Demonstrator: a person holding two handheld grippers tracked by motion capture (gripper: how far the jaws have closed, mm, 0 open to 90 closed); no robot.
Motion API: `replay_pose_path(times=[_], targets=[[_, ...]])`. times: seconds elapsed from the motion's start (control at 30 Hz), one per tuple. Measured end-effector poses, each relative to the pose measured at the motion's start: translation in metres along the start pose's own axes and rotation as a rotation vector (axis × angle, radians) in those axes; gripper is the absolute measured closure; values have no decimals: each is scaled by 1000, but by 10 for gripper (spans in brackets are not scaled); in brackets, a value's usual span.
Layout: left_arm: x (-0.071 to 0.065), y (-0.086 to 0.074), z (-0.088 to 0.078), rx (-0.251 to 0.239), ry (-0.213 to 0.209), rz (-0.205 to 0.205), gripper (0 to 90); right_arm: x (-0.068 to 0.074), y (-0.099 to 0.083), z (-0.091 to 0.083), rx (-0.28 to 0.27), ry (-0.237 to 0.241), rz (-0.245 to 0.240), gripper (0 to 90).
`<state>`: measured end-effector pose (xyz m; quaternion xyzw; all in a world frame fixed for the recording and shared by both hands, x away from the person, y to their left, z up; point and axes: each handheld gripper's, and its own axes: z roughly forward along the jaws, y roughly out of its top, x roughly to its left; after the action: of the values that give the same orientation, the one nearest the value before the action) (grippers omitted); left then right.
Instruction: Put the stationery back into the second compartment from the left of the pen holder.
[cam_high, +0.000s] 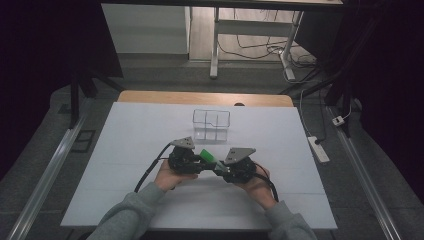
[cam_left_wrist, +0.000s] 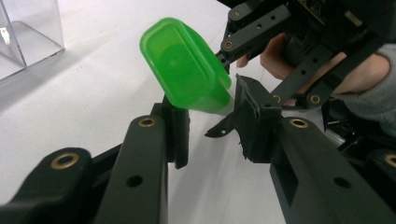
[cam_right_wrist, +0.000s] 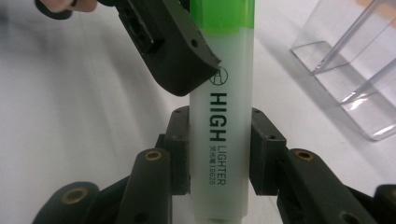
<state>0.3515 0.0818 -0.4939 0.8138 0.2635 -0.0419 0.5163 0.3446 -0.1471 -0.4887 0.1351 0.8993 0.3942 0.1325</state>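
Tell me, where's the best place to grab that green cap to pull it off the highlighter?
Grip the cap across its two broad flat faces, coming in from its free end along the highlighter. Its flattened shape gives the left gripper flat surfaces, while the right gripper clamps the barrel.

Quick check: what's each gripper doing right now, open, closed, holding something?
Left gripper: open, jaws either side of the highlighter's green cap, not clamped on it.
Right gripper: shut on the highlighter's barrel.
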Motion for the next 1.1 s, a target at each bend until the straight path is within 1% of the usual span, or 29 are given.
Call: replay_pose_path(times=[0.03,0.13,0.2,0.3,0.37,0.47,0.73,0.8,0.87,0.97,1.0,1.03,1.1], targets=[[0,0,0,-2,4,-3,656,0,0,0,7,-11,-7,646],[-1,1,-1,-23,18,-5,631,1,0,0,10,-18,-19,646],[0,1,-3,-44,15,-12,607,2,0,0,15,-24,-30,646],[1,1,-6,-67,29,-27,619,2,0,1,22,-24,-32,646],[3,1,-7,-75,10,-42,642,2,0,2,25,-23,-29,646],[4,1,-7,-74,-9,-54,671,3,0,3,29,-25,-38,646],[5,1,-6,-63,-38,-81,703,4,-1,6,38,-22,-37,642],[4,2,-7,-63,-39,-77,709,3,-1,5,35,-20,-30,636],[3,2,-8,-67,-35,-72,714,2,-1,4,24,-18,-8,616],[5,4,-13,-77,-30,-71,719,-3,-2,1,-16,7,53,531],[5,4,-15,-78,-23,-70,720,-4,-2,-1,-27,9,70,497],[6,4,-17,-82,-12,-66,721,-5,-3,-3,-24,1,79,475],[7,5,-22,-81,17,-54,722,-8,-5,-6,-29,-3,102,448]])
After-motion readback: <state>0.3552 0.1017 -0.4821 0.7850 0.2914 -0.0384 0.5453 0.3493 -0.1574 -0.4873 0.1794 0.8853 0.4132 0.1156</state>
